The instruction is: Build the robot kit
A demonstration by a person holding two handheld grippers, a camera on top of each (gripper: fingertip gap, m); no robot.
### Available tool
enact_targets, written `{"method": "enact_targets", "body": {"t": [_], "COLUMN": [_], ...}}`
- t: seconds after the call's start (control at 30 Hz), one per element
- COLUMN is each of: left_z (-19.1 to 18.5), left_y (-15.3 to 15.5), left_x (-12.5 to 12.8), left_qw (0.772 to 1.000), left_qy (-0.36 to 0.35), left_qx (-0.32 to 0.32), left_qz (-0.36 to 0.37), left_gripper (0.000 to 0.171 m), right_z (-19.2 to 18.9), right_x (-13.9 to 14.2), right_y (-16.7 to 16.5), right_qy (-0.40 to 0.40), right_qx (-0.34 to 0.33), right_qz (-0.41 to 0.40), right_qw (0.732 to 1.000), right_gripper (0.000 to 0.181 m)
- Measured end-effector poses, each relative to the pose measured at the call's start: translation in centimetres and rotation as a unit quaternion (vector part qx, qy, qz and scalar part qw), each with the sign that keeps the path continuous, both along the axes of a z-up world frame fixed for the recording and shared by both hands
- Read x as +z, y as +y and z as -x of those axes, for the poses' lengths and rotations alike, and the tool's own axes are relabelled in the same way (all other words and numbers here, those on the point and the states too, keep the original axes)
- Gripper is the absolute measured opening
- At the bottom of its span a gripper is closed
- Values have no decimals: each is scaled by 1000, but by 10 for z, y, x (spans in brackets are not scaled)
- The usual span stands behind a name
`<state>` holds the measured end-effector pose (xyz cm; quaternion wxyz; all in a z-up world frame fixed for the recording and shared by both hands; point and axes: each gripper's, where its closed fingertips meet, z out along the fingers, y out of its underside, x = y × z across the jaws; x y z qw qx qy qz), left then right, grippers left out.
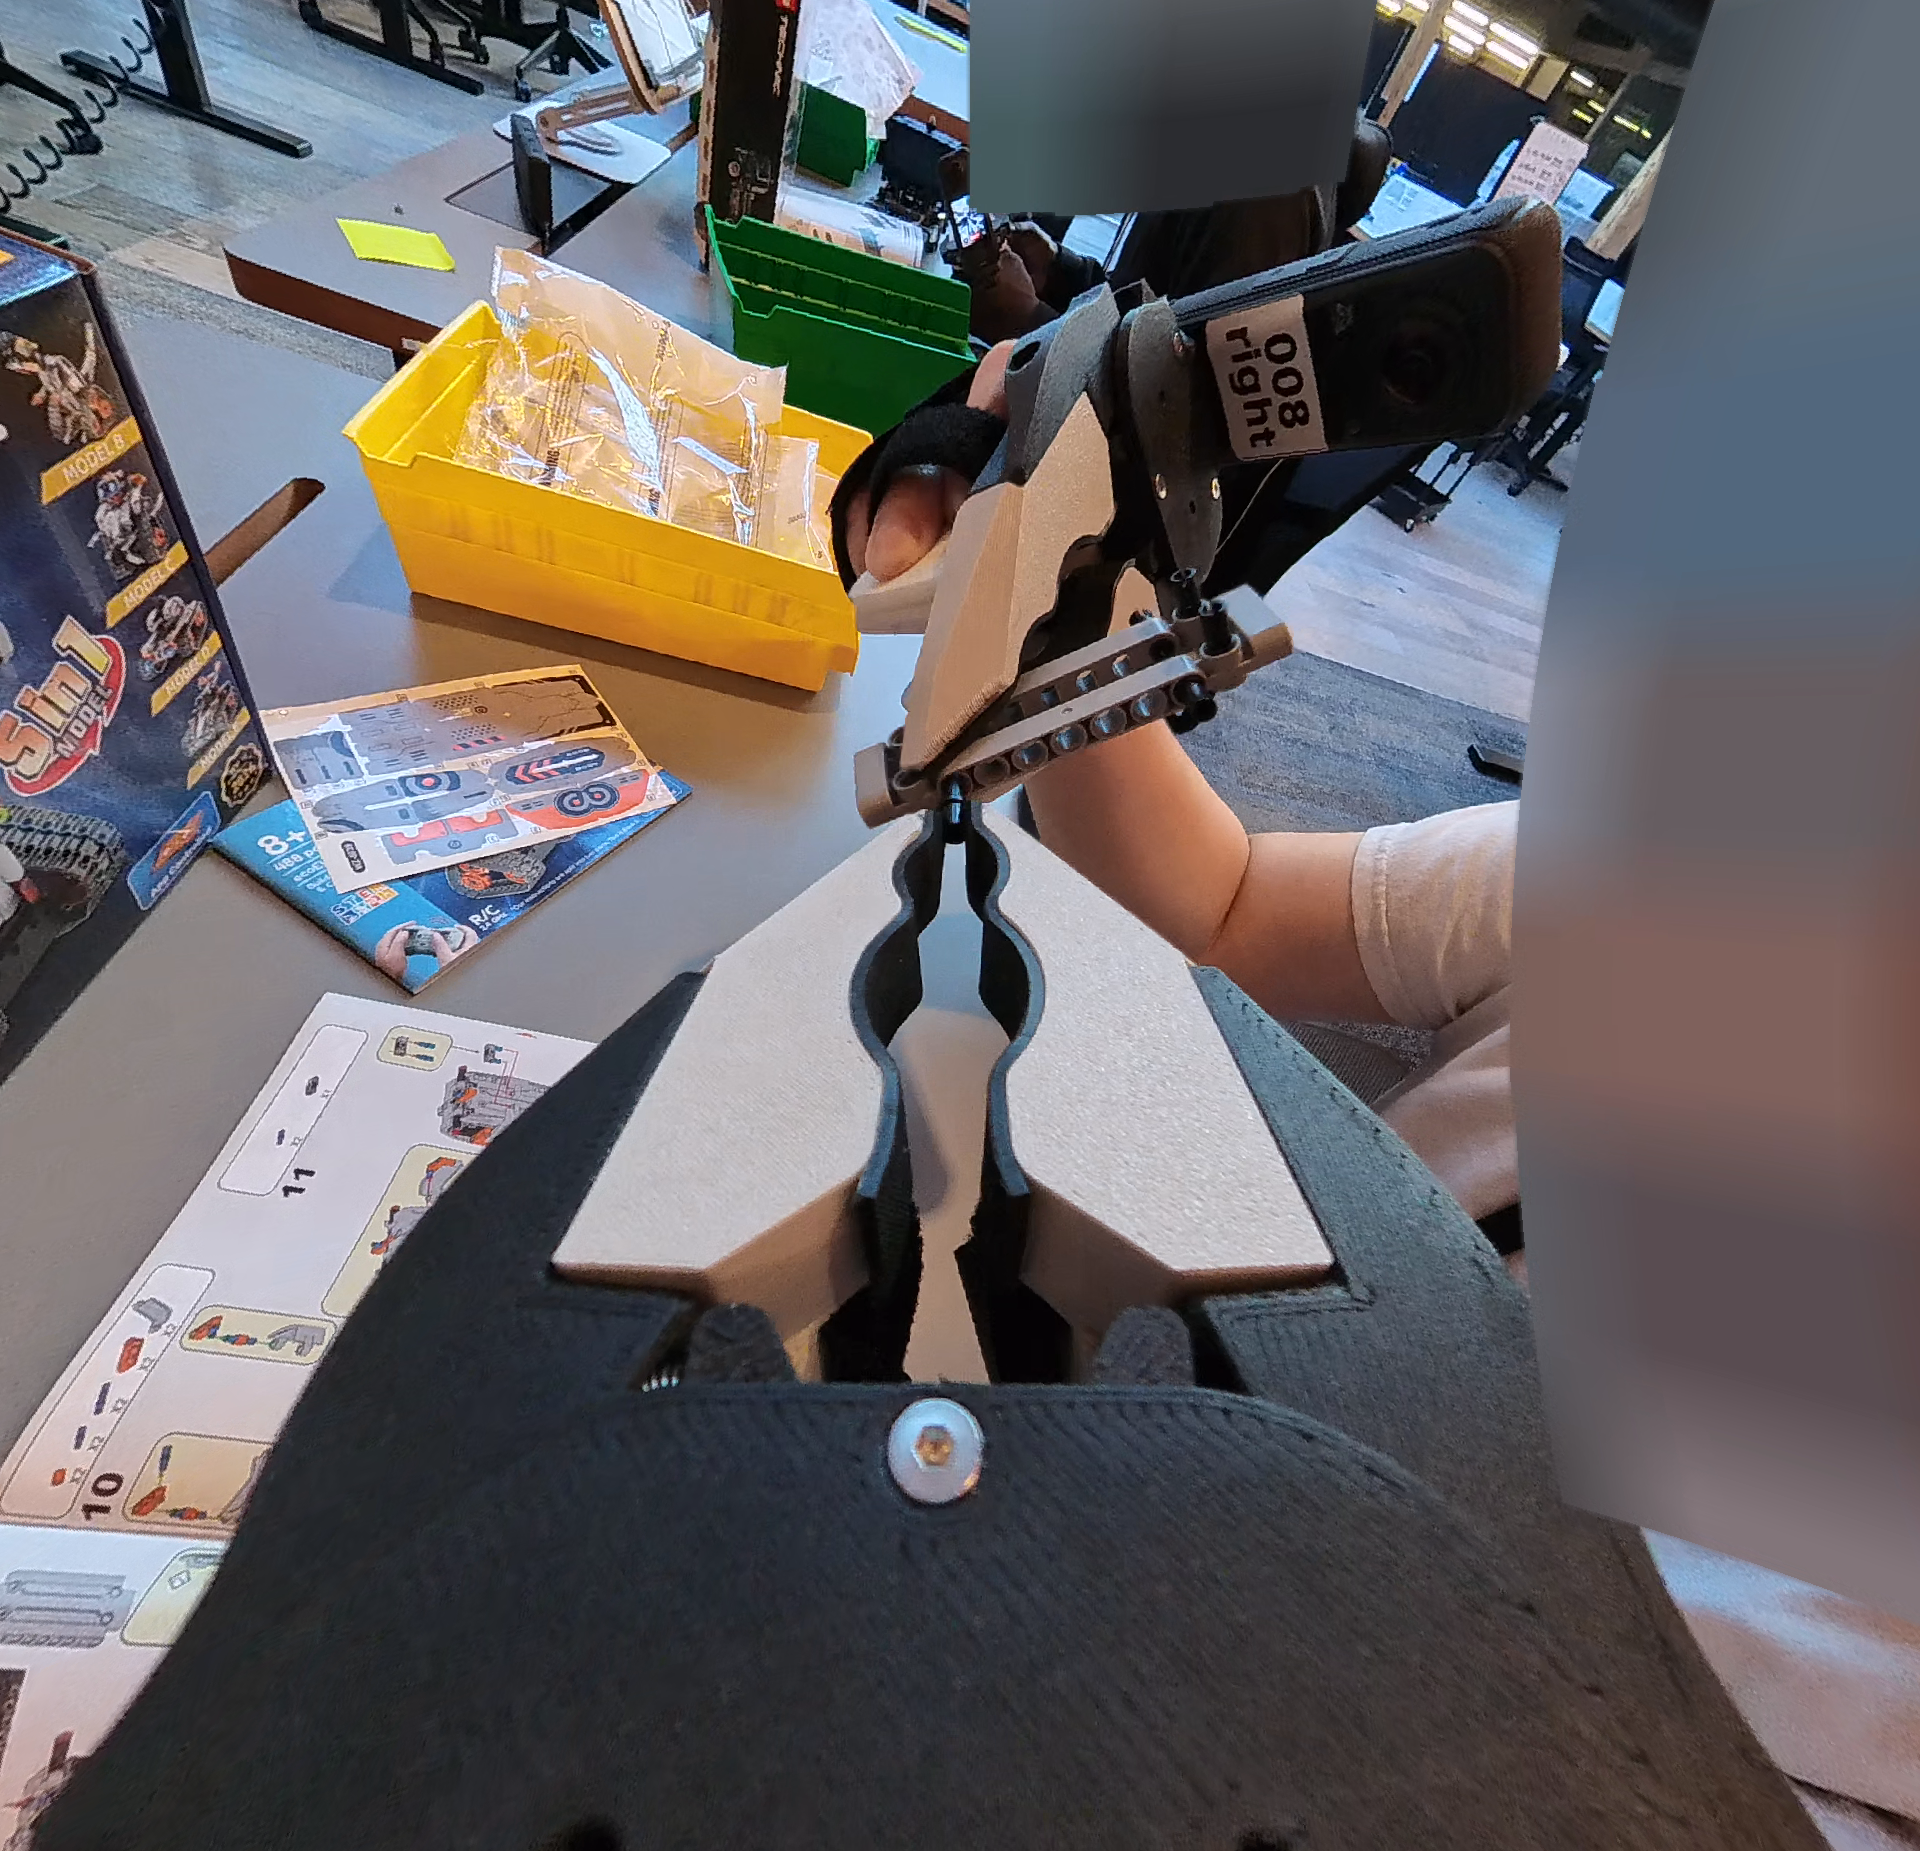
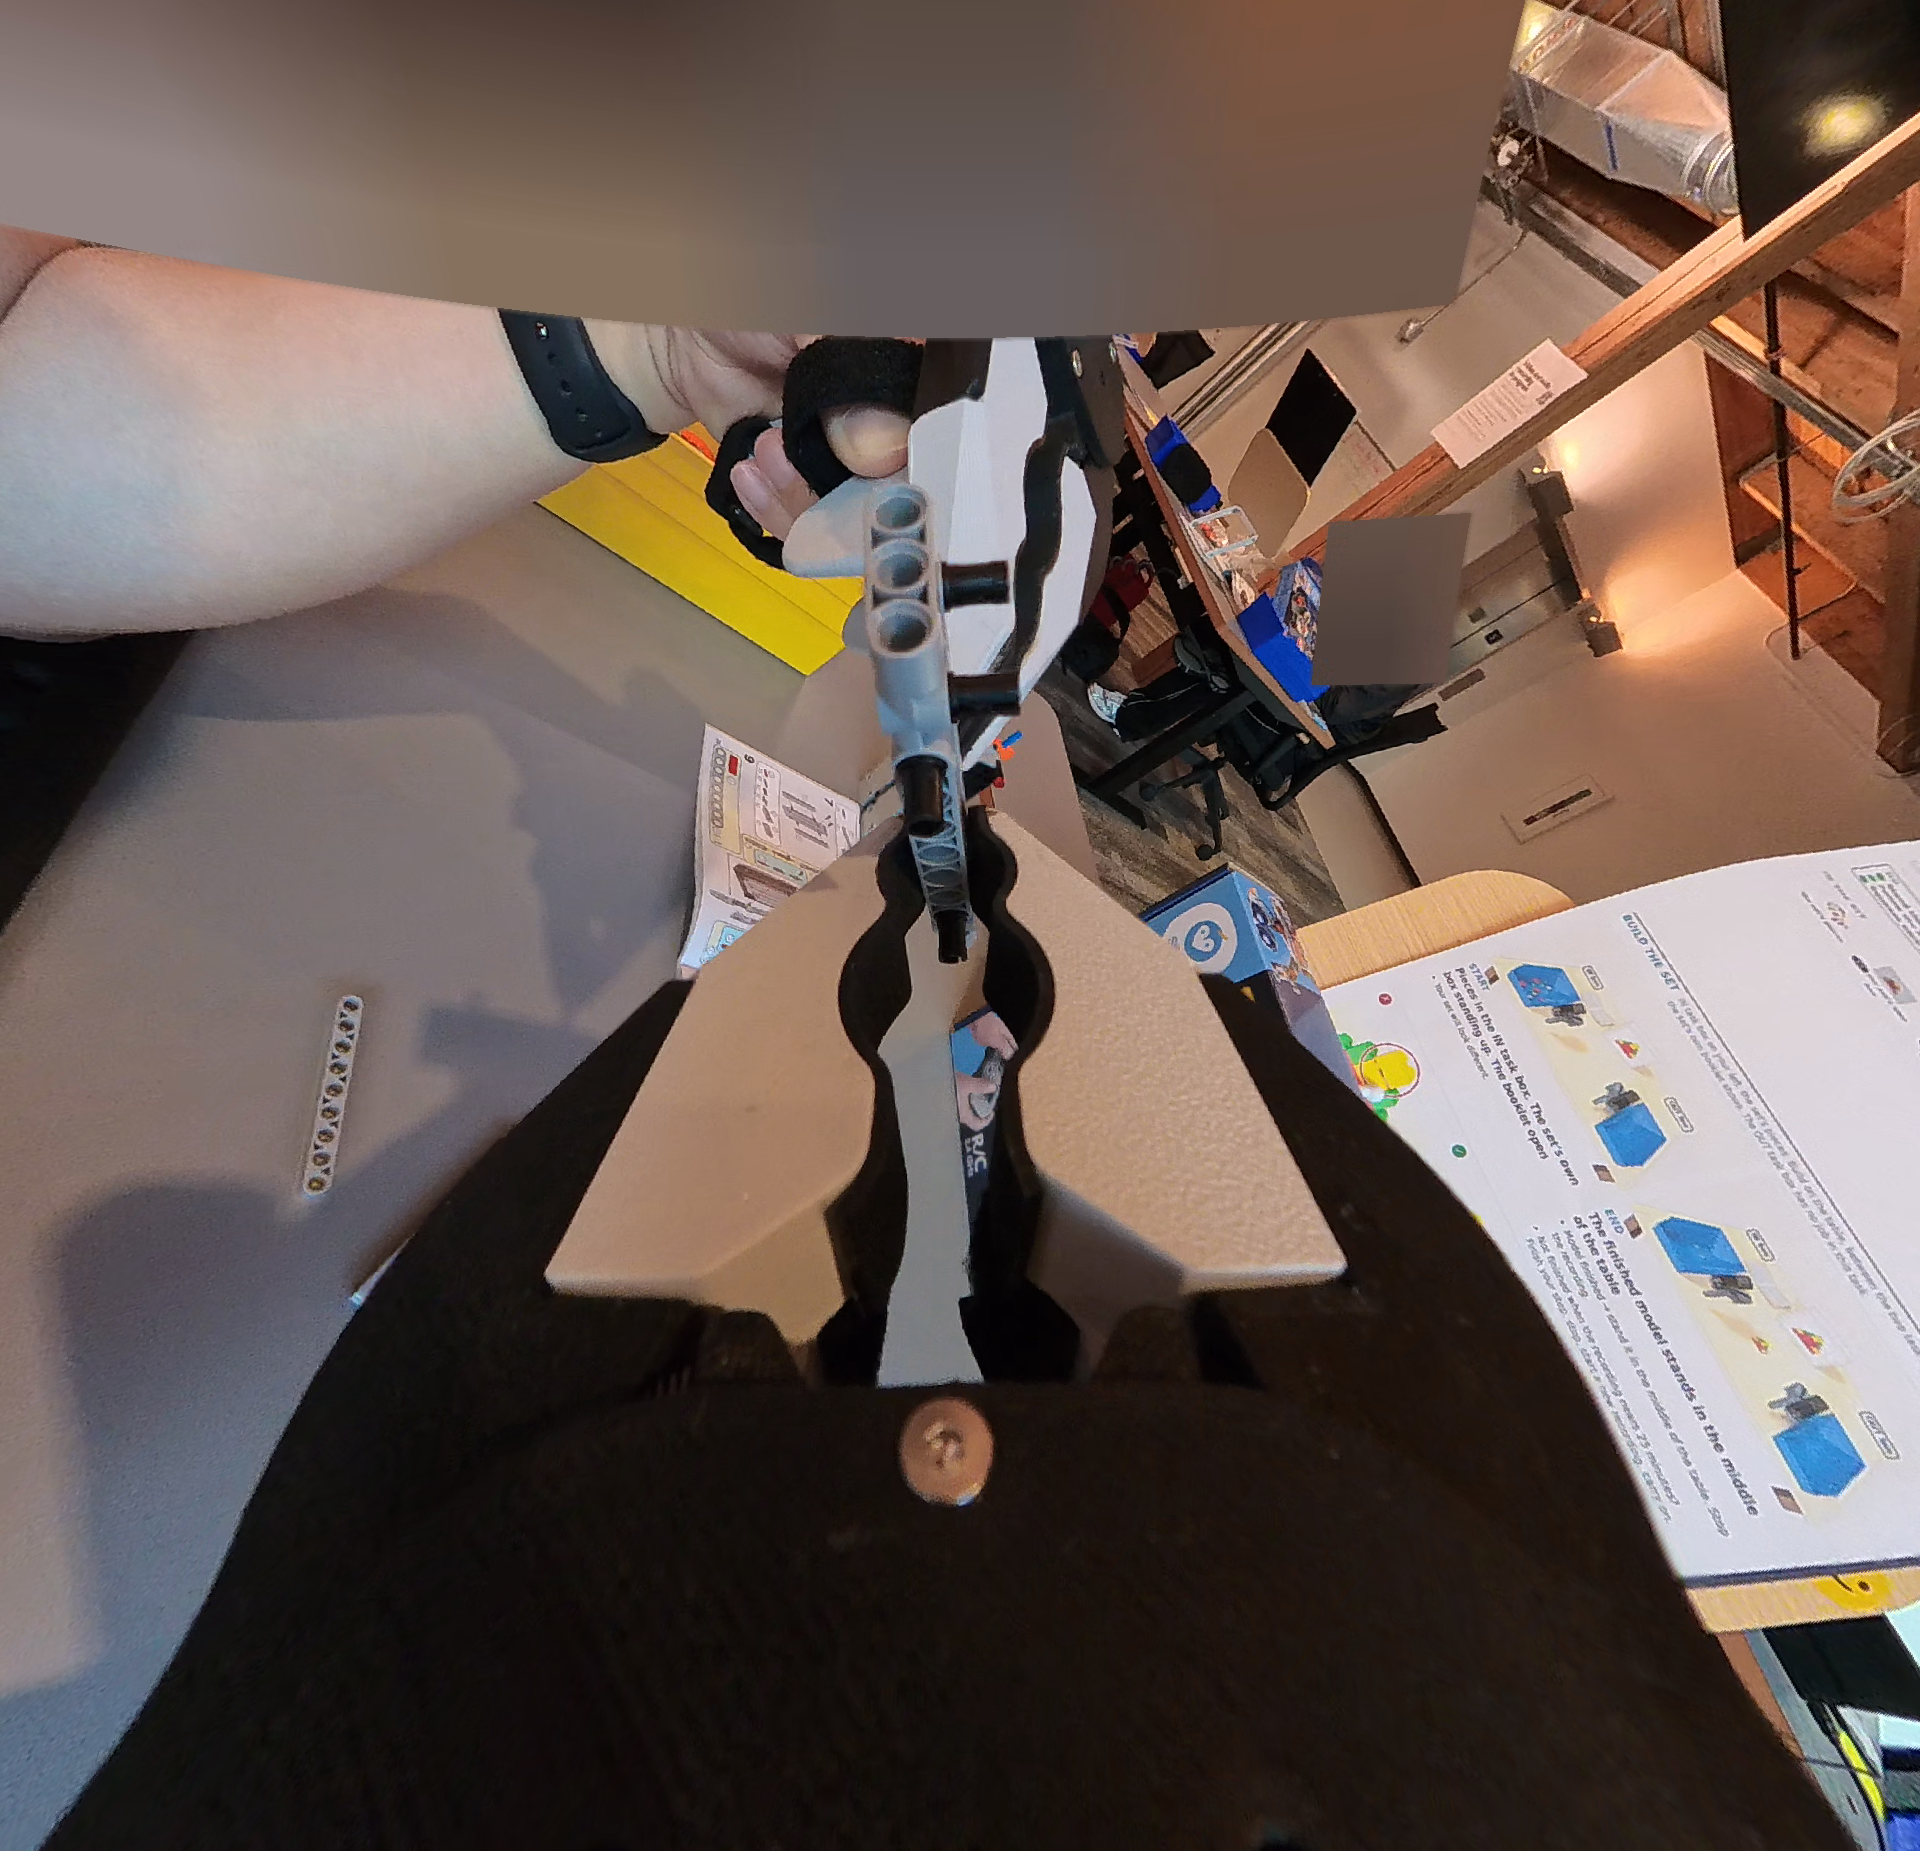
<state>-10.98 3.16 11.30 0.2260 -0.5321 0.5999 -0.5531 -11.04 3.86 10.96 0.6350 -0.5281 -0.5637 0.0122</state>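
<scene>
My left gripper (image 1: 951,827) is shut, its tips pinching a small black pin (image 1: 952,802) that meets the near end of a grey beam assembly (image 1: 1081,705). My right gripper (image 2: 940,859) is shut on that assembly (image 2: 902,596) and holds it in the air above the grey table (image 1: 665,866). In the left wrist view the right gripper (image 1: 1023,606) comes in from the upper right, held by a hand. In the right wrist view the left gripper (image 2: 992,513) is just beyond the assembly. Two black pins (image 2: 979,581) stick out of the assembly's side.
A yellow bin (image 1: 623,575) with clear plastic bags stands behind, a green bin (image 1: 842,315) farther back. A toy box (image 1: 94,606), sticker sheet (image 1: 457,762) and open instruction booklet (image 1: 312,1230) lie left. A loose long grey beam (image 2: 332,1095) lies on the table. A printed sheet (image 2: 1662,1178) is at right. Less than 4 cm separates the two grippers' tips.
</scene>
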Motion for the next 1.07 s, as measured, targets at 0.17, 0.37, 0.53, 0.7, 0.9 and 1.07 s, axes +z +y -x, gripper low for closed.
{"method": "enact_targets", "body": {"t": [0.17,0.37,0.53,0.7,0.9,1.07], "left_z": [0,1,-1,-2,-4,-6], "left_y": [1,2,4,7,12,14], "left_x": [-1,-2,-1,5,14,16], "left_qw": [1000,1000,1000,1000,998,998], "left_qy": [3,7,3,-14,-39,-47], "left_qx": [1,0,7,16,30,37], "left_qz": [2,11,16,19,27,19], "left_gripper": [2,2,2,2,2,2], "right_z": [1,1,1,0,-2,-4], "right_x": [0,-2,-3,3,11,13], "right_y": [1,2,4,8,11,13], "right_qy": [0,-5,-8,26,70,86], "right_qx": [-1,-4,-9,-10,-9,-16], "right_qz": [0,-1,1,11,24,44], "right_qw": [1000,1000,1000,1000,997,995], "right_gripper": [7,7,7,7,7,7]}}
